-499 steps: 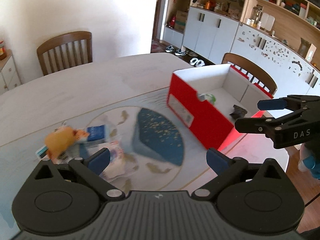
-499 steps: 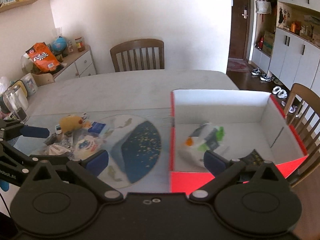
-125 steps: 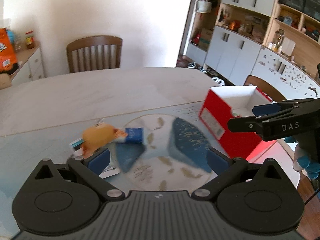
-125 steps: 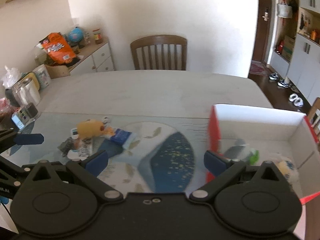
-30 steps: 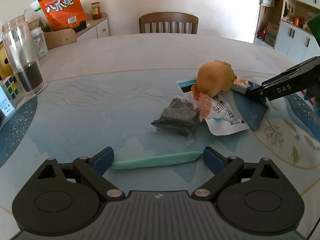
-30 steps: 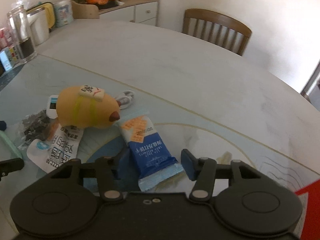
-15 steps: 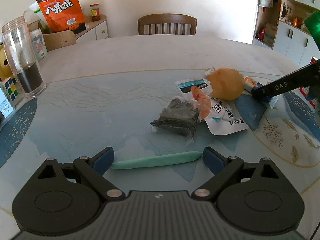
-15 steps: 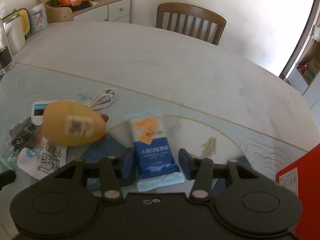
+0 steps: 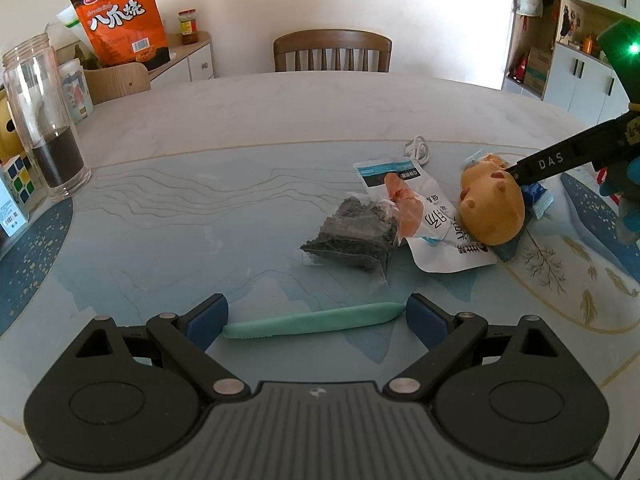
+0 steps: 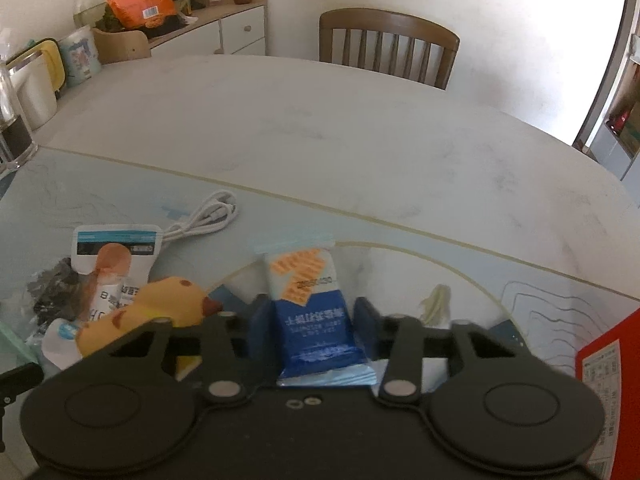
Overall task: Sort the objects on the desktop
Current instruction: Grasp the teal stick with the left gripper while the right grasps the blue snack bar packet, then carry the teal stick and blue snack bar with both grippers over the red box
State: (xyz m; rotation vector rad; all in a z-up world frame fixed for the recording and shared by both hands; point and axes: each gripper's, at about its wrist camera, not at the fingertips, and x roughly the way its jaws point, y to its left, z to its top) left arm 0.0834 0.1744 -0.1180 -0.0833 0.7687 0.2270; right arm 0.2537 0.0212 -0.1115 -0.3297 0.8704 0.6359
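Your right gripper (image 10: 312,328) has its fingers clamped on the blue-and-white snack packet with the orange print (image 10: 308,300); the pads press on the packet's two long sides, and it lies toward the right-hand end of the table (image 10: 320,128), just short of the red cardboard box (image 10: 608,380) whose corner shows at the right edge of the right wrist view. Whether the packet has left the table surface yet, you cannot tell from here. I'd judge this the grasp step of one more item, with the carry to the box still to come.

Your left gripper (image 9: 316,318) has its fingers spread wide and grips nothing. The pale green slim stick-shaped object (image 9: 312,322) lies crosswise between the pads, flat on the table's near edge, and neither pad appears to press on it.

Plenty is left, as far as the pictures show. Beside the blue packet sits the yellow-orange rounded plush toy (image 9: 490,210), resting on the white flat pouch with blue band and black lettering (image 9: 416,208). Touching that pouch on its left is the clear bag of dark dried bits (image 9: 354,232). Behind them, toward the middle of the table, is the coiled white cable (image 10: 204,216). None of these is in the box. The box's inside is out of view, so what is already sorted you cannot tell.
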